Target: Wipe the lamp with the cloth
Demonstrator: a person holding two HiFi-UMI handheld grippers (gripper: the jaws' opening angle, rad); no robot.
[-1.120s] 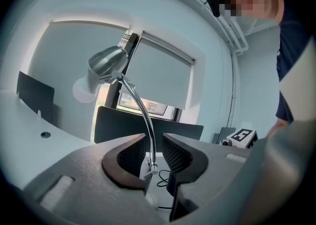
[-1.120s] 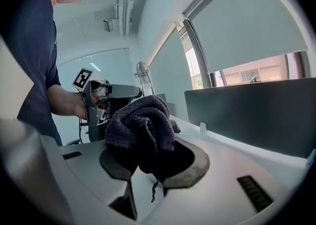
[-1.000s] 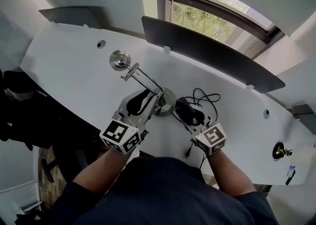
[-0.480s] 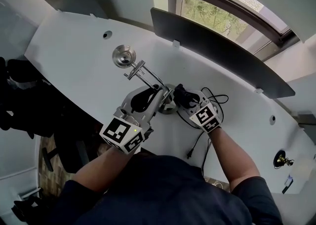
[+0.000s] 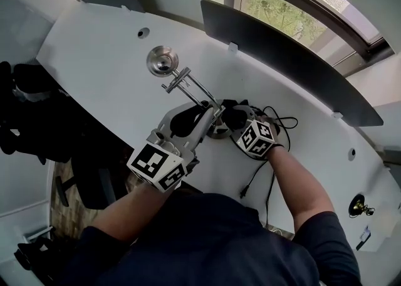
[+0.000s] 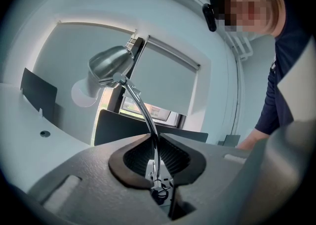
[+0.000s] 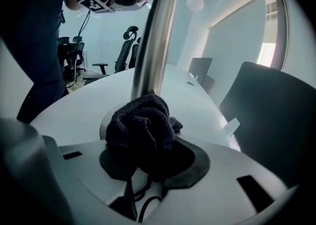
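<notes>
Desk curves white below a window. Left gripper clamps the lamp by its arm; right gripper clamps a dark cloth.

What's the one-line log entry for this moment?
left tool shut on lamp | right tool shut on cloth | cloth low beside lamp

1. White curved desk, with a cable hole.
2. Dark divider panel along the desk's far edge.
3. Window behind the panel; daylight, greenery outside.
4. Office chairs beyond the desk.
</notes>
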